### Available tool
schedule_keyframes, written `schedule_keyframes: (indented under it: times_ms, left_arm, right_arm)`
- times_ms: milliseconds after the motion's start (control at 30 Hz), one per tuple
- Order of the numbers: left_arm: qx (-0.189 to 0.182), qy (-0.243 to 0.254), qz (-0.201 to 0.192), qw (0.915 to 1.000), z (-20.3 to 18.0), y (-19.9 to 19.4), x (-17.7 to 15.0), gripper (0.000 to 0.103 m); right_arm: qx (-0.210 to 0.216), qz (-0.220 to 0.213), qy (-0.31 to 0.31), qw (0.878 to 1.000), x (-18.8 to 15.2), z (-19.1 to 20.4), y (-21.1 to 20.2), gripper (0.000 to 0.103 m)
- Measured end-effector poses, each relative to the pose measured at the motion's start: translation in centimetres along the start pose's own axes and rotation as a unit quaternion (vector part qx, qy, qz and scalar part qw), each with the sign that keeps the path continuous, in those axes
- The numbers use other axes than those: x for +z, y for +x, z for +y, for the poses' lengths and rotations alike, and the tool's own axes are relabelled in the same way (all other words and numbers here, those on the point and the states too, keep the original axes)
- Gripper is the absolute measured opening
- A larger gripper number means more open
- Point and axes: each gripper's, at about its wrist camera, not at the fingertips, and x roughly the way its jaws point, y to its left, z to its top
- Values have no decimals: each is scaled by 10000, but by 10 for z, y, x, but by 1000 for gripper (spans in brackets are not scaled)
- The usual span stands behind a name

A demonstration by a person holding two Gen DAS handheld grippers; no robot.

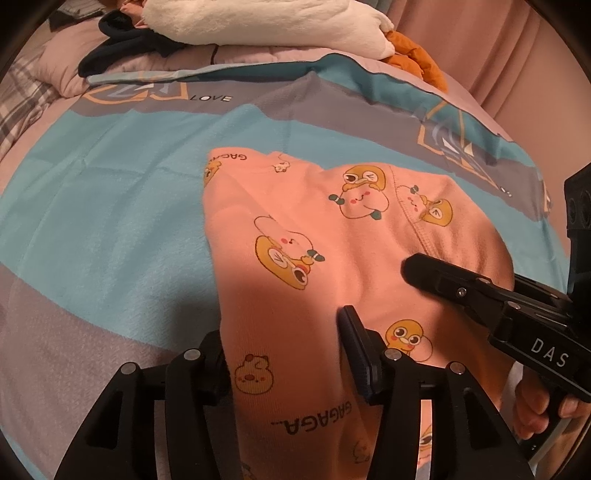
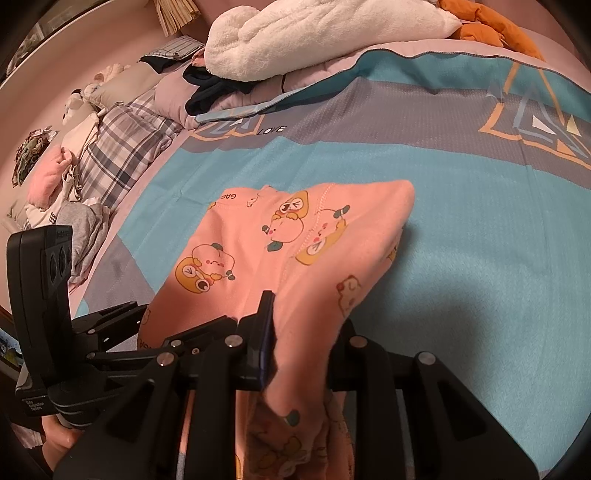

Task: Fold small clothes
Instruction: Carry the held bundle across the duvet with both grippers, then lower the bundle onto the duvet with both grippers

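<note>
Your pink cotton child's garment with yellow cartoon prints and "GAGAGA" lettering (image 1: 332,251) lies on the bed, spread over the teal-and-grey printed bedsheet (image 1: 110,206), with its near end lifted toward you. A stitched seam runs down the far right part of the garment.

Your left gripper (image 1: 284,350) straddles the garment's near left edge. The jaws stand about half open with the cloth draped between them: the right finger rests against the fabric, while the left finger is partly hidden under the garment's edge. No pinch visible; the pads aren't clamping.

Your right gripper (image 2: 299,354) is narrow, jaws closed on a bunched fold of the garment's near right edge. In the right wrist view the cloth hangs down through the fingers and rides up from the sheet toward them. Your hand (image 1: 535,413) shows under the right gripper's handle, just right of the garment.

Relative to the garment:
- Far side: a fluffy white plush blanket (image 2: 314,37) piled on the bed, touching an orange crumpled fabric (image 2: 491,29) on its right.
- Far left: a dark navy piece of clothing (image 2: 214,92) beside the white blanket, resting on a pale pink quilt.
- Left, well apart: a grey-and-white plaid cloth (image 2: 122,147) and a heap of mixed clothes, pink, cream and grey (image 2: 62,192), along the bed's edge.

The sheet to the right of the garment is bare teal.
</note>
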Motion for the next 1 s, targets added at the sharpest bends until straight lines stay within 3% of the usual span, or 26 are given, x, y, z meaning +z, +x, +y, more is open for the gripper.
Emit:
schedule_keyframes:
  times_ms: [233,767,1000]
  left_arm:
    - [170,32,-51,9998,0,-1,0,61]
    - [198,55,-55,9998,0,-1,0,61]
    - [250,28,-48,9997,3,-1,0,66]
  right_arm:
    - [-1,7,-3,10000,0,0,0,24]
    - [-27,20,7,10000,0,-3,2,26]
    - [-59,39,26,10000,0,-4,2,27]
